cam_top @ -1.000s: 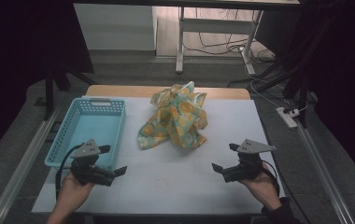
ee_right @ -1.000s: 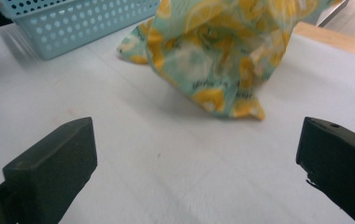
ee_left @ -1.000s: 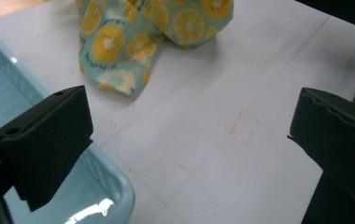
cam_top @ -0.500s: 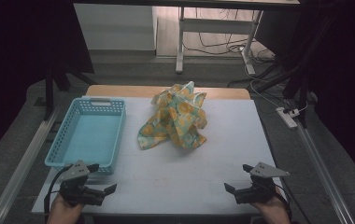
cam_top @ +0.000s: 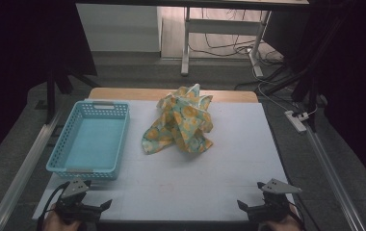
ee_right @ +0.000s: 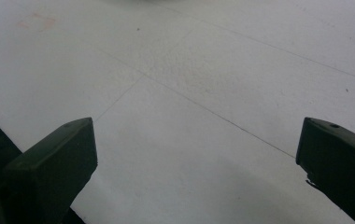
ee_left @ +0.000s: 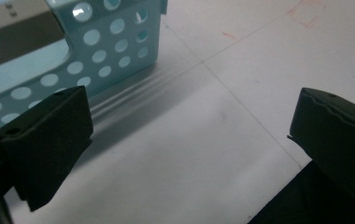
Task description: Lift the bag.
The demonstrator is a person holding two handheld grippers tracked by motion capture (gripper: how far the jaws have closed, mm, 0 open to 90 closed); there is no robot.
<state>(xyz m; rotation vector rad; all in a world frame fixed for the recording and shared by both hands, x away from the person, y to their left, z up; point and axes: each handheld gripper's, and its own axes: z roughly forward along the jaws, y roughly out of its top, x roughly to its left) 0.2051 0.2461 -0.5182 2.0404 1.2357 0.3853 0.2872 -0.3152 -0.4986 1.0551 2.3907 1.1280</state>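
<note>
A crumpled cloth (cam_top: pixel 181 124) with a yellow and green flower print lies heaped at the middle back of the white table (cam_top: pixel 195 178). A light blue perforated basket (cam_top: pixel 91 139) stands empty at the left. My left gripper (cam_top: pixel 101 208) is open at the table's near left edge, just in front of the basket's near wall (ee_left: pixel 87 56). My right gripper (cam_top: pixel 248 208) is open at the near right edge over bare tabletop (ee_right: pixel 189 93). Nothing is between either pair of jaws.
Metal rails (cam_top: pixel 22 168) run along both sides of the table. A power strip (cam_top: pixel 296 120) and cables lie on the floor at the right. A desk frame (cam_top: pixel 219 38) stands behind the table.
Both grippers have drawn back toward the near edge of the table, away from the cloth and basket. Their jaws stay open.
</note>
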